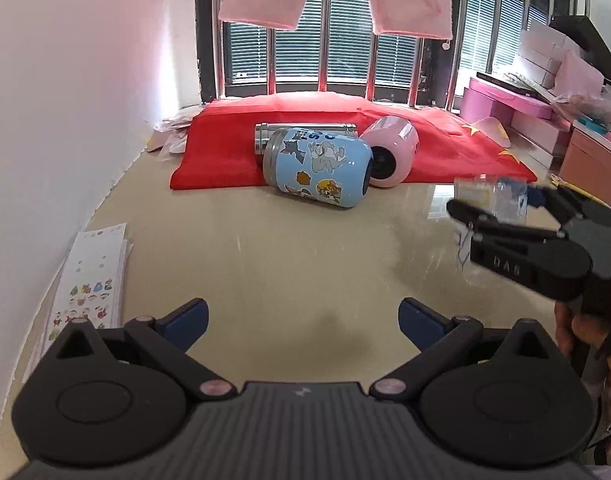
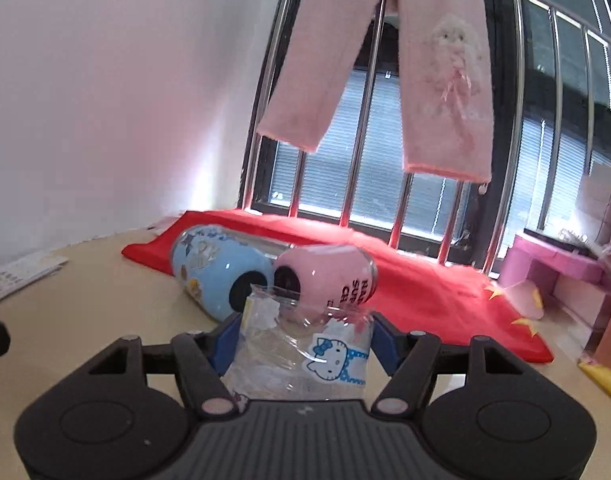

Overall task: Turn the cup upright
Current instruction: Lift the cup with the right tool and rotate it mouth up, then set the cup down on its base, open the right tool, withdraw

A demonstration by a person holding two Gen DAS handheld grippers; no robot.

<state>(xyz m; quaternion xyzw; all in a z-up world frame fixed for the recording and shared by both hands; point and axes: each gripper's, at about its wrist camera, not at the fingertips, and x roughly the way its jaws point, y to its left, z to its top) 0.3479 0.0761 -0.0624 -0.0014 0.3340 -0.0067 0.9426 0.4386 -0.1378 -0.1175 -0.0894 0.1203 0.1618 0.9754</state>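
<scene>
Progress looks partial: the right gripper (image 2: 301, 344) clasps the clear cup (image 2: 305, 344) off the table (image 1: 285, 248), mouth tilted forward, not yet set upright. The left gripper (image 1: 303, 316) hangs spread and unladen. Bare tabletop lies below; blue cup (image 1: 317, 166) and pink cup (image 1: 389, 152) crowd ahead.

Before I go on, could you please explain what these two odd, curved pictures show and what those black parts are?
No robot here: a person holds a two-fingered tool in each hand, with a fisheye camera on each looking along the fingers. In the left view, the left tool is open and empty above the table; the right tool shows at the side. In the right view, the right tool grips a clear cup with a cat sticker. Beyond lie a blue cup and a pink cup on their sides, at the edge of a red cloth.
</scene>
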